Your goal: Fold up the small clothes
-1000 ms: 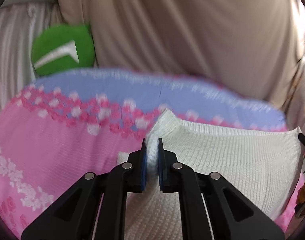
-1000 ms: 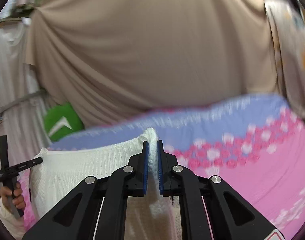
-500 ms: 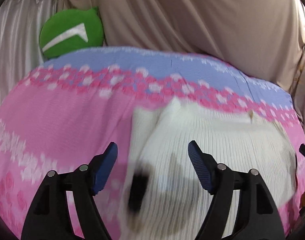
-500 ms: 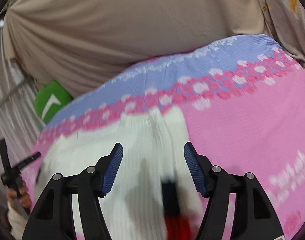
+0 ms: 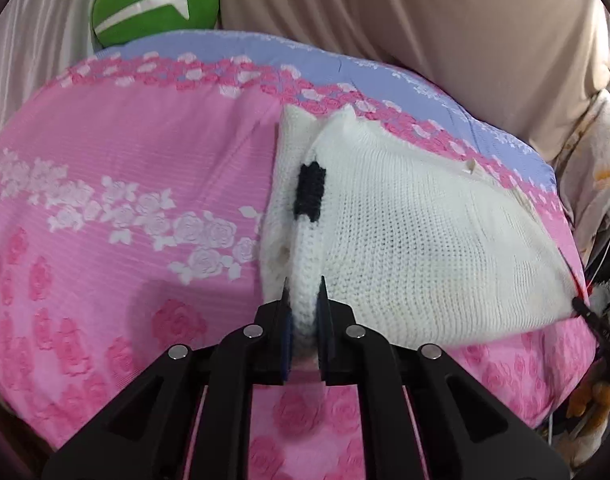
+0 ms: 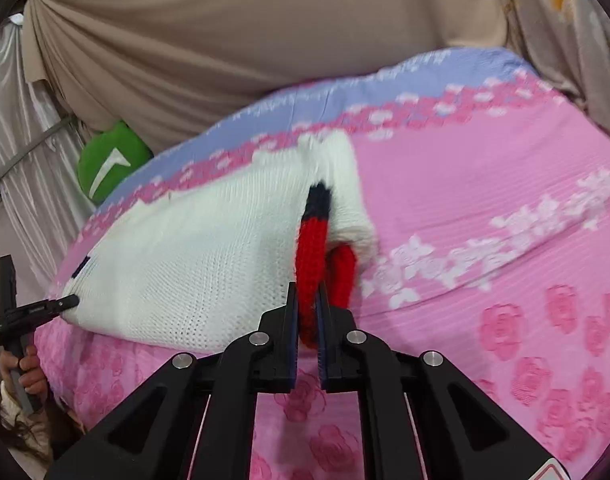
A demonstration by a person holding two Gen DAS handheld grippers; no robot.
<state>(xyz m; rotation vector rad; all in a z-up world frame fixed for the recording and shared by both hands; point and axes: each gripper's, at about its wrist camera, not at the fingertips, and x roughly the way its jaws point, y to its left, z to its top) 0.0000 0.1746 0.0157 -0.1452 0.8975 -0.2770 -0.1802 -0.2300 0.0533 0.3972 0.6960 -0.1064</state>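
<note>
A small white knit sweater [image 5: 425,232] with black and red bands lies on the pink rose-print bedspread [image 5: 125,184]. My left gripper [image 5: 303,304] is shut on a white knit edge of it near a black patch [image 5: 311,190]. In the right wrist view the sweater [image 6: 209,256] stretches to the left, and my right gripper [image 6: 307,308] is shut on its red band [image 6: 311,256]. The sweater hangs taut between both grippers, its far corners resting on the bed. The left gripper also shows in the right wrist view [image 6: 65,302], at the sweater's far end.
A green plush cushion [image 5: 153,4] sits at the bed's far left corner, also in the right wrist view [image 6: 109,160]. Beige draped cloth [image 6: 265,20] hangs behind the bed. A floral cloth [image 5: 597,160] hangs at the right. A lilac band [image 5: 265,52] runs along the far edge.
Both grippers let go of the sweater's top corners, opened wide, then closed again on its nearer edge. The sweater dropped onto the bed and is now pulled toward me.
</note>
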